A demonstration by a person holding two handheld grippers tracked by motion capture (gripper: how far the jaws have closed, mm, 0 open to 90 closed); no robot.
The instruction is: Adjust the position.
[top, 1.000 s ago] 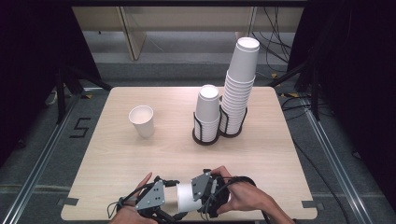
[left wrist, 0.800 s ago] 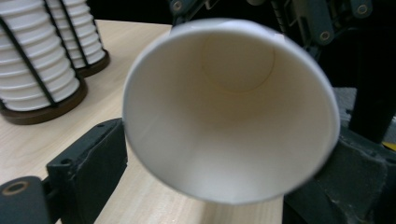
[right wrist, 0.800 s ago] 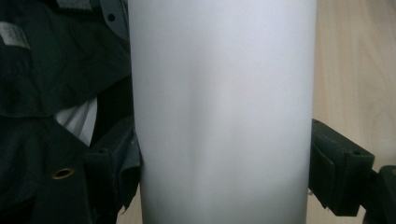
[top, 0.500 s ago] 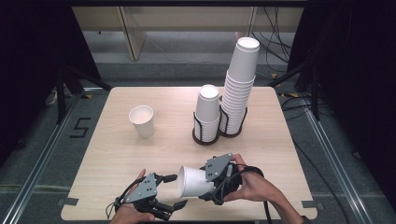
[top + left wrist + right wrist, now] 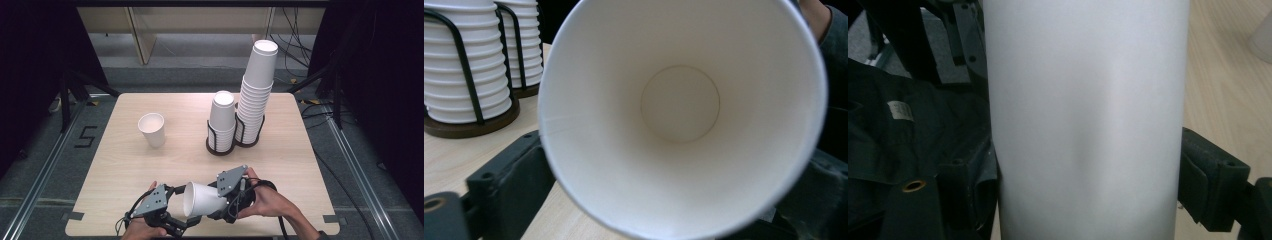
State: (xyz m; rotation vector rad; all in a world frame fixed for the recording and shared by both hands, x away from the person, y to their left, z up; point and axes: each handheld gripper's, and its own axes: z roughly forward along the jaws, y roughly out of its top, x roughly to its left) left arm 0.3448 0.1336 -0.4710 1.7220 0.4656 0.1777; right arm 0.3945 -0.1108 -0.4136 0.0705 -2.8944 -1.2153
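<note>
A: Where's the paper cup (image 5: 202, 199) right now?

B: Near the table's (image 5: 125, 165) front edge, well in front of the short stack in its wire holder (image 5: 221, 126). It lies on its side off the wood, mouth turned toward the left gripper (image 5: 172, 220).

A: Who has it?

B: The right gripper (image 5: 227, 197). In the right gripper view the cup wall (image 5: 1083, 120) fills the space between its two jaws, and both pads press on it, so that one is clamped on the cup.

A: And the left?

B: Its jaws have just been opening and stand apart, with nothing between them; in the left gripper view the cup's open mouth (image 5: 680, 105) faces straight at the camera.

A: Why hold it sideways?

B: My guess: it was just pulled free of another cup, and needs turning upright. The lone cup (image 5: 151, 129), left of the short stack, stands mouth up, likely the model. The tall stack (image 5: 257, 90) sits just right of the short one.
</note>
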